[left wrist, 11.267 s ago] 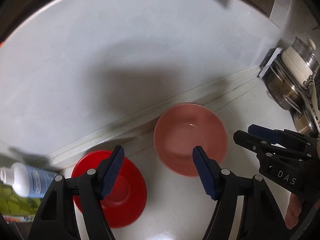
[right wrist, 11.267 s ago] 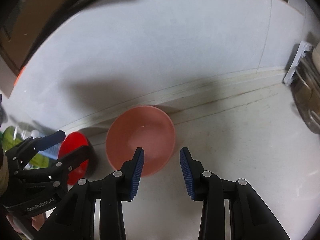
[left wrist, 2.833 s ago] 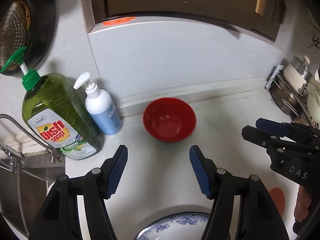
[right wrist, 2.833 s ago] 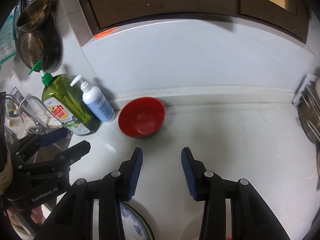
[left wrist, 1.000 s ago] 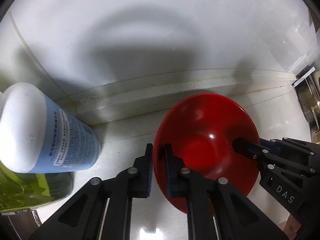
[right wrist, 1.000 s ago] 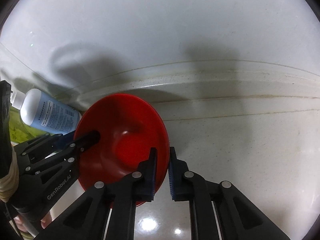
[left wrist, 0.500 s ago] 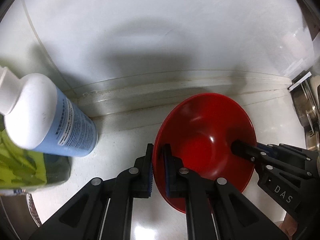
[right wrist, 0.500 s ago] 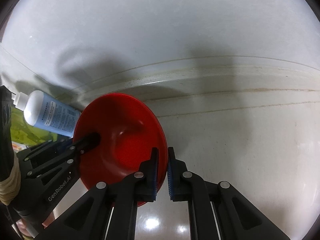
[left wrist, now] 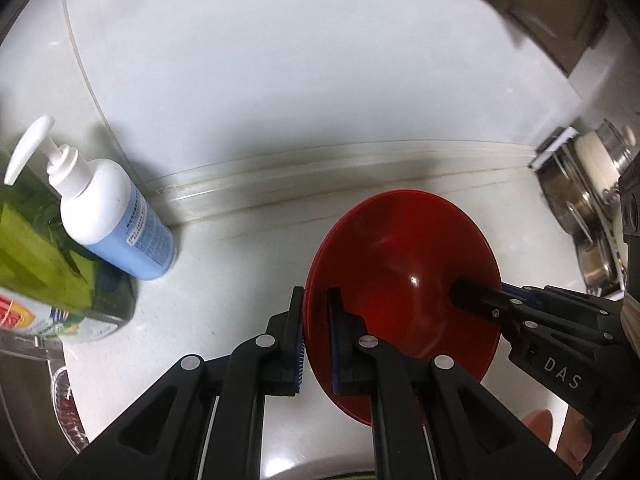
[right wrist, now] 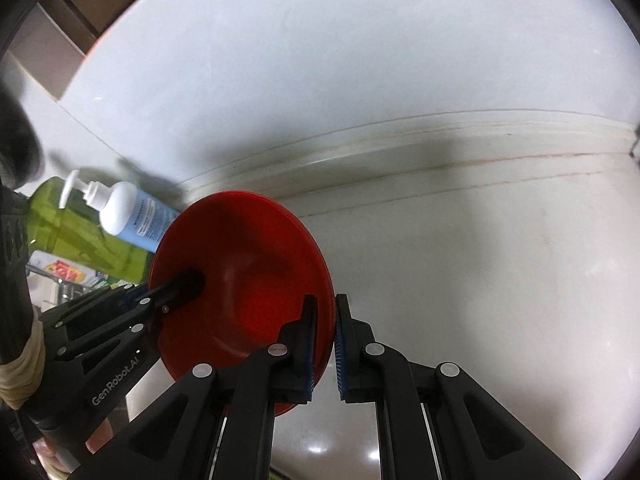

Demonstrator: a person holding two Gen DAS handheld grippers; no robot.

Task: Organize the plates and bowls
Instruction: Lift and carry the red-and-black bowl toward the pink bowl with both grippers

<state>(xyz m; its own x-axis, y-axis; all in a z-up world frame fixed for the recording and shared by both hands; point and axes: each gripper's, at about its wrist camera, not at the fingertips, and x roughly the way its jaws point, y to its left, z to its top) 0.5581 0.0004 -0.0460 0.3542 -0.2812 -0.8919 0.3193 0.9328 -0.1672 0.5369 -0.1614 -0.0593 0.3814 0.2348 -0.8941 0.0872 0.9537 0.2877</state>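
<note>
A red bowl (left wrist: pixel 404 280) is held off the white counter by both grippers. My left gripper (left wrist: pixel 316 340) is shut on the bowl's left rim, one finger inside and one outside. My right gripper (right wrist: pixel 324 344) is shut on the bowl's right rim in the same way; the bowl (right wrist: pixel 240 276) fills the left middle of the right wrist view. Each gripper shows in the other's view, clamped on the opposite rim. The bowl's underside is hidden.
A white and blue pump bottle (left wrist: pixel 112 224) and a green dish soap bottle (left wrist: pixel 36 264) stand at the left by the wall. Steel pots (left wrist: pixel 588 216) sit at the far right. The white counter (right wrist: pixel 480 280) runs to the backsplash.
Both grippers have lifted the red bowl and drawn it back from the wall. The soap bottles now look farther away and more of the counter shows.
</note>
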